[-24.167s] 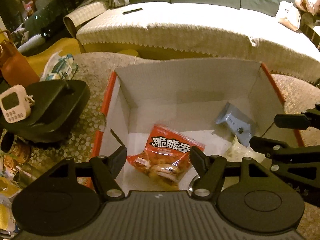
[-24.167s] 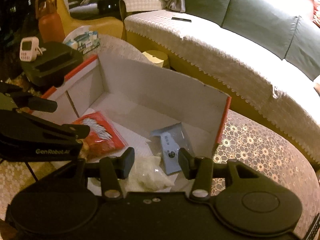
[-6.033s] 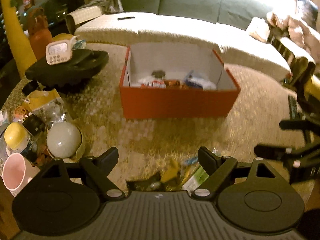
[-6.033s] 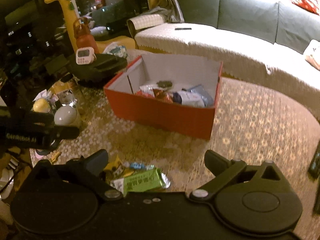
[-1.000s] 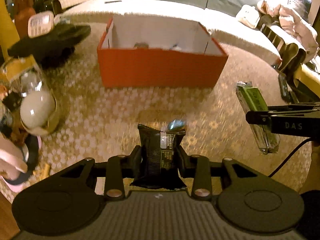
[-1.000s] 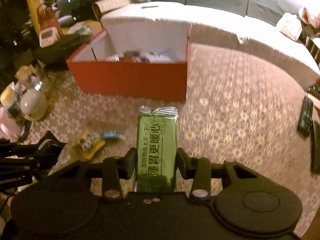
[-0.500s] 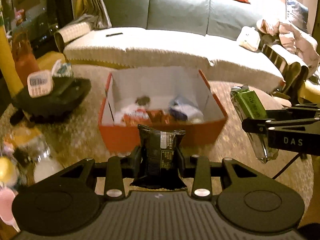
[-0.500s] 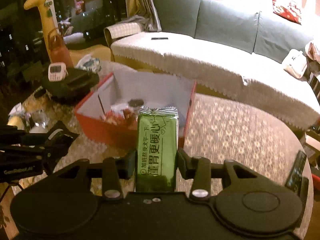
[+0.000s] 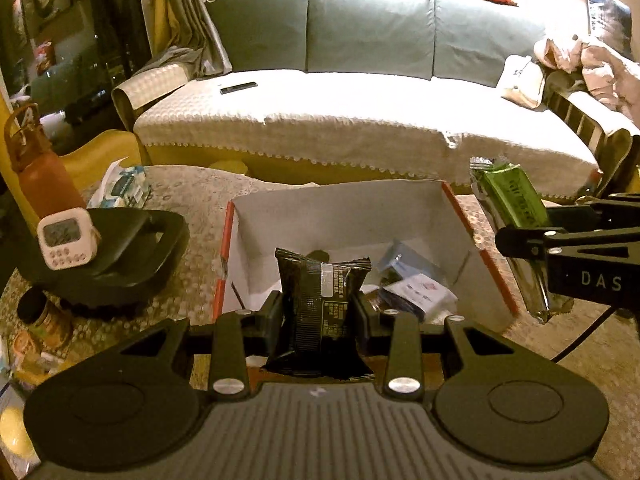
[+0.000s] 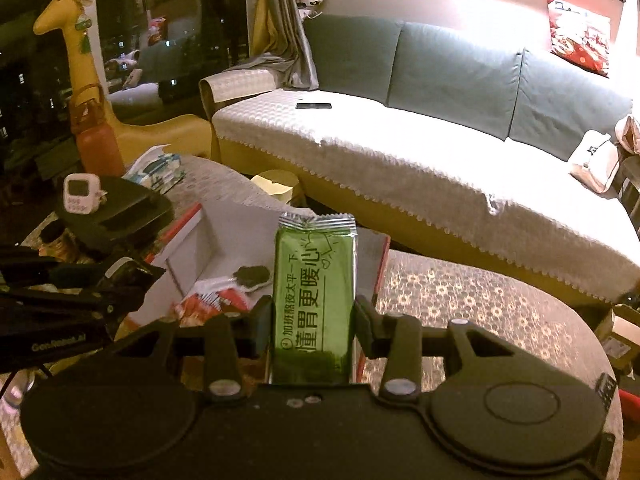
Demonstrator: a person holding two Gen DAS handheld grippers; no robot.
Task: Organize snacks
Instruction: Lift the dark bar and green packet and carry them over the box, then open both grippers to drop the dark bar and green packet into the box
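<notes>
Left hand-held gripper clamps a black snack packet at mid-body, pads pressed on both side edges, packet standing upright with its crimped top free. Right hand-held gripper grips a green snack bar the same way, label facing the camera, lower end tucked back toward the gripper body. Holding each wrapper by its narrow sides likely keeps it stiff and leaves the bottom free to drop clear on release.

Red cardboard box sits on the patterned desk, just beyond and below both grippers. White inside, open top, back wall tall. Already inside: blue-and-white packets, a red-and-white packet and a small dark item. From the left wrist view the right gripper hangs beside the box's right wall, green bar tilted; black packet lines up with the box's front middle.

Both grippers angle downward toward the opening. Judgement: this is the carry-to-box stage, release not yet made. Next move calls for getting each packet past the near rim before opening.

Off to the left: white timer on a black stand, red bottle. Sofa behind.
</notes>
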